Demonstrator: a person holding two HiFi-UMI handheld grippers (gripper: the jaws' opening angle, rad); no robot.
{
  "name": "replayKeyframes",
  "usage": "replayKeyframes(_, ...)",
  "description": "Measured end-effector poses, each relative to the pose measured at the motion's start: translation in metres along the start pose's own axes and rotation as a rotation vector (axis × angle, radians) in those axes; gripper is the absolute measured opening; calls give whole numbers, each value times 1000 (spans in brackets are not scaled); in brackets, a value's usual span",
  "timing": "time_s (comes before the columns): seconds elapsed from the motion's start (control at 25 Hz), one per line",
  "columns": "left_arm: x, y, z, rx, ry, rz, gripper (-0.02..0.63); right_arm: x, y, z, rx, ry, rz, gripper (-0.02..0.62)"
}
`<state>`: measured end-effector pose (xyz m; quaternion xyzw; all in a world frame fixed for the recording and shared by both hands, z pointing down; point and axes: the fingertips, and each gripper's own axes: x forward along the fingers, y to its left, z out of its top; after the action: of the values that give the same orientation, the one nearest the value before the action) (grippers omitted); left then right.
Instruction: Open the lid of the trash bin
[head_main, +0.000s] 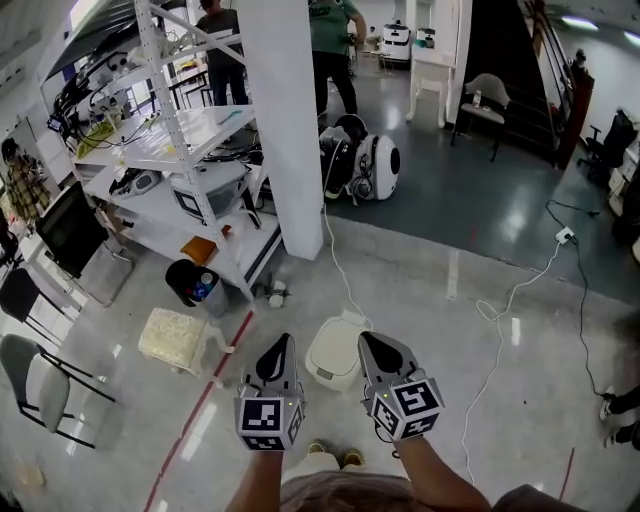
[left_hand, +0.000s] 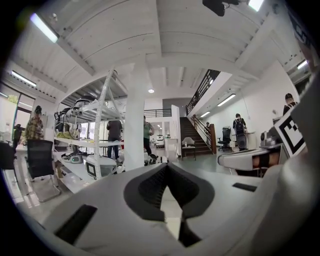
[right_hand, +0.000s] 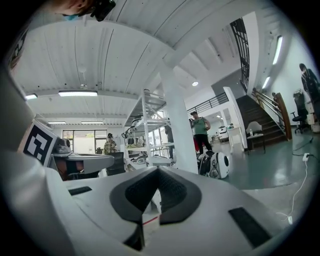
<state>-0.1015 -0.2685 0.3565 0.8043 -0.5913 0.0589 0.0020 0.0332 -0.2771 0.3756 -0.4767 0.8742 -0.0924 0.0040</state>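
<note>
Two closed tools (head_main: 283, 343) (head_main: 366, 340); trash bin (head_main: 335, 352) head-view only

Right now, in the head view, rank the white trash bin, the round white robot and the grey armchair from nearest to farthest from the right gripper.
1. White trash bin, just left of the right gripper.
2. Round white robot, ahead, beside the pillar.
3. Grey armchair, far back right.

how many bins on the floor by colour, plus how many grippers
white bin: 1
black bin: 1
grippers: 2 (left gripper, right gripper)
total: 4
</note>
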Motion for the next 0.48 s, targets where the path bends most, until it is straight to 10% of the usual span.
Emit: replayKeyframes(0.48,41,32,2,-21,-13,-42,-12,42,-9,7,3,-20,-33,32)
